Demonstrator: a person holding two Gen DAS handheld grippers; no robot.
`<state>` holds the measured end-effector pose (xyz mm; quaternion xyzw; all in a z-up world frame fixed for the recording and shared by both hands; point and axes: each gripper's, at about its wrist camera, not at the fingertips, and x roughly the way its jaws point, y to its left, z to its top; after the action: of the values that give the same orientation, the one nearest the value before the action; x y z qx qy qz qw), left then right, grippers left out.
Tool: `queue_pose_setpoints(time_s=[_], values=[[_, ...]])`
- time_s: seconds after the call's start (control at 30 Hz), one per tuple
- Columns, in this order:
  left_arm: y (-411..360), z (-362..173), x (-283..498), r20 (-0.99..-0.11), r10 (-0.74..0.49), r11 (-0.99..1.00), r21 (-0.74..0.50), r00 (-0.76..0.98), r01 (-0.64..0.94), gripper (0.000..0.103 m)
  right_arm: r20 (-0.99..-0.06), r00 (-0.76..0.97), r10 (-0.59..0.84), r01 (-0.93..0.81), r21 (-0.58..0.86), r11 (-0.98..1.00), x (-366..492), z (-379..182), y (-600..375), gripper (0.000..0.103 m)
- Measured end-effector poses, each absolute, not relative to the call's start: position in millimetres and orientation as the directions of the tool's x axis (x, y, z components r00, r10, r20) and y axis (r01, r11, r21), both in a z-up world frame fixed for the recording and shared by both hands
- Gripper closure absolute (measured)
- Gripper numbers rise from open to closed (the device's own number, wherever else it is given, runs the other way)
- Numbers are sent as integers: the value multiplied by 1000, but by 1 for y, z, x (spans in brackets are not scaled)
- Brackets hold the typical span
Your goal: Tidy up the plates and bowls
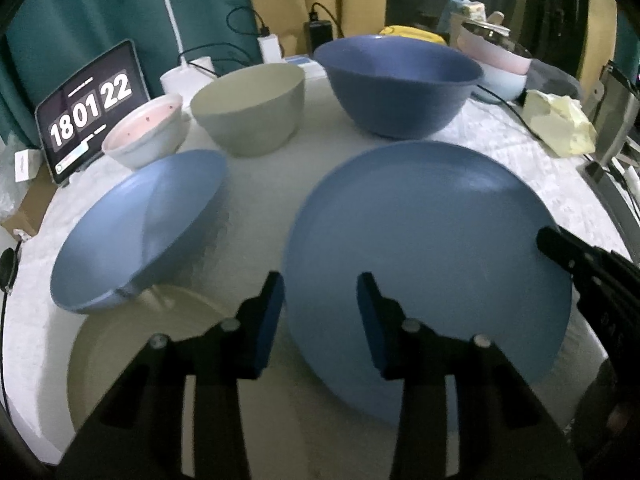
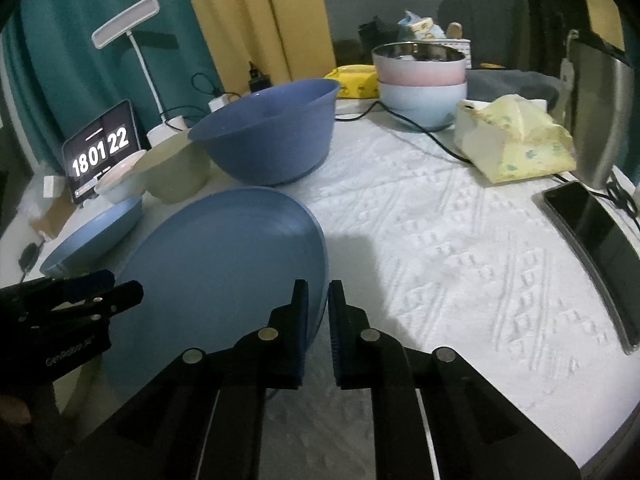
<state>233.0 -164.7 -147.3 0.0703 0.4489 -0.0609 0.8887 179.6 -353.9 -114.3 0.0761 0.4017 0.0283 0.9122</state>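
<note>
Right gripper (image 2: 318,312) clamped on blue plate (image 2: 224,264) rim, left gripper (image 1: 320,304) half-open astride its opposite edge, bowls behind.

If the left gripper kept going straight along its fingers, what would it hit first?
Most likely the large blue plate: the left gripper straddles its near left rim, jaws open. Depth is unclear, so it might meet the white tablecloth instead.

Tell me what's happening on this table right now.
A person with a gripper in each hand is sorting dishes. The right gripper is shut on the rim of the big blue plate, which sits tilted. The left gripper hovers open by the plate's other edge, its fingers not pressing it. A blue dish leans on a cream plate; more bowls wait behind.
</note>
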Motion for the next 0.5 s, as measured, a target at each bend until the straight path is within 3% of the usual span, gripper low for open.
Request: queue_pose_setpoints(time_s=[0.5], values=[[-179,-146,210,-806,-123,965,39,579,259,69,-751,660,20,87,103,991,164,-110,-370,94]])
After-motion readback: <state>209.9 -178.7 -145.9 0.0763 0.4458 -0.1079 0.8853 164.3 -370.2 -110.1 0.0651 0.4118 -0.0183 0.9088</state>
